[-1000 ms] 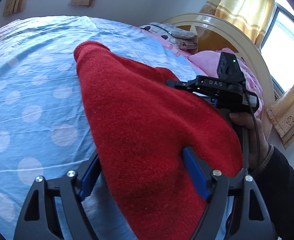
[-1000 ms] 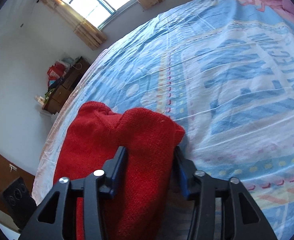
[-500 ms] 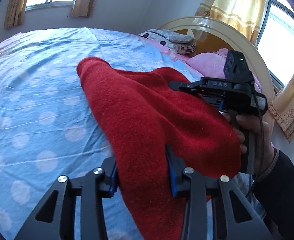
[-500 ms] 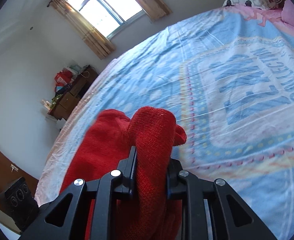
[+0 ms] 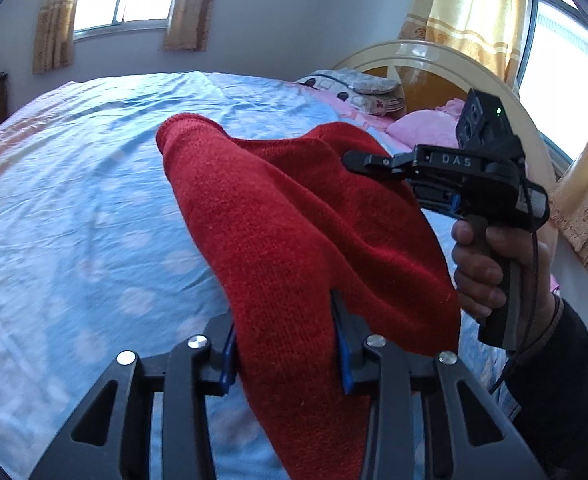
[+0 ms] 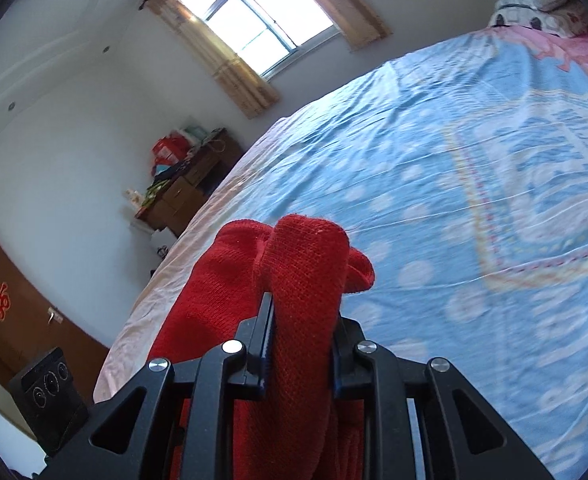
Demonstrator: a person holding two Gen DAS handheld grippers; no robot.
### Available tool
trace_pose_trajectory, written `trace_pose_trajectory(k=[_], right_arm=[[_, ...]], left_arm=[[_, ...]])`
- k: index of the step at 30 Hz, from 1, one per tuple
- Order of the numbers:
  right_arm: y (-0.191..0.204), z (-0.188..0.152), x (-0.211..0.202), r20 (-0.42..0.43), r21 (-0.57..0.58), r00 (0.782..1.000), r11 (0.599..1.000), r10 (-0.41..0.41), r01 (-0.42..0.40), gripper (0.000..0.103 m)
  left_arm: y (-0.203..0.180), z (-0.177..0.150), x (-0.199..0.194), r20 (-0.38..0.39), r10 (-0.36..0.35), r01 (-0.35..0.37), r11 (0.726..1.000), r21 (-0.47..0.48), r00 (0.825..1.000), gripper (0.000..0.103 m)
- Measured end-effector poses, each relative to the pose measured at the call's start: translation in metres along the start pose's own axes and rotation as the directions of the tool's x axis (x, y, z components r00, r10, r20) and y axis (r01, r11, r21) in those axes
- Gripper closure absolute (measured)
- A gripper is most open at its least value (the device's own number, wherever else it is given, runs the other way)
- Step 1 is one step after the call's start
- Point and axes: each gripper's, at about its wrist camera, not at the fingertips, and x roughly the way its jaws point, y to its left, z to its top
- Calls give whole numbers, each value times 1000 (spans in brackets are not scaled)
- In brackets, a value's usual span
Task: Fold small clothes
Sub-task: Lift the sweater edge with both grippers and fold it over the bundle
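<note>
Left wrist view: the left gripper (image 5: 285, 344) has a thick bunch of the red knit (image 5: 294, 232) pinched between its blue pads (image 5: 340, 344), down at 6 o'clock. The cloth runs up toward 12, off the bed (image 5: 73, 208) by the look of it, to where the right gripper (image 5: 358, 160) bites it at about 2 o'clock, a hand (image 5: 490, 264) on the grip.

Right wrist view: the right gripper (image 6: 300, 344) is squeezed on a rolled hump of the knit (image 6: 306, 280) at 6 o'clock, more of it drooping toward 7. The sheet (image 6: 474, 200) fills 1 to 5.

Tip for this step, I'd say: keep both pinches firm and level, hold the edge taut, and carry the cloth over evenly so the fold lands straight.
</note>
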Motion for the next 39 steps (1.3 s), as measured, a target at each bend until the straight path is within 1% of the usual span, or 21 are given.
trace_pose_trajectory(k=[5, 17, 21, 30, 33, 35, 39], right_arm=[[29, -15, 15, -22, -28, 999, 999, 37, -38, 81], [102, -46, 60, -82, -68, 988, 989, 129, -135, 81], [128, -56, 73, -107, -88, 984, 984, 145, -154, 81], [165, -68, 96, -144, -106, 975, 977, 167, -183, 81], [177, -72, 102, -154, -112, 973, 975, 171, -189, 81], [185, -75, 107, -164, -123, 972, 974, 169, -191, 81], [197, -80, 117, -182, -137, 970, 972, 163, -190, 81]], left_arm=[[9, -17, -17, -10, 65, -65, 998, 3, 998, 63], [44, -47, -74, 30, 161, -159, 986, -44, 987, 64], [55, -57, -89, 33, 191, -189, 980, -60, 981, 64], [73, -70, -114, 60, 243, -238, 969, -70, 968, 64], [77, -74, -117, 65, 254, -249, 965, -79, 965, 64], [82, -85, -127, 68, 258, -252, 964, -86, 964, 64], [91, -95, -137, 76, 266, -258, 961, -99, 961, 64]])
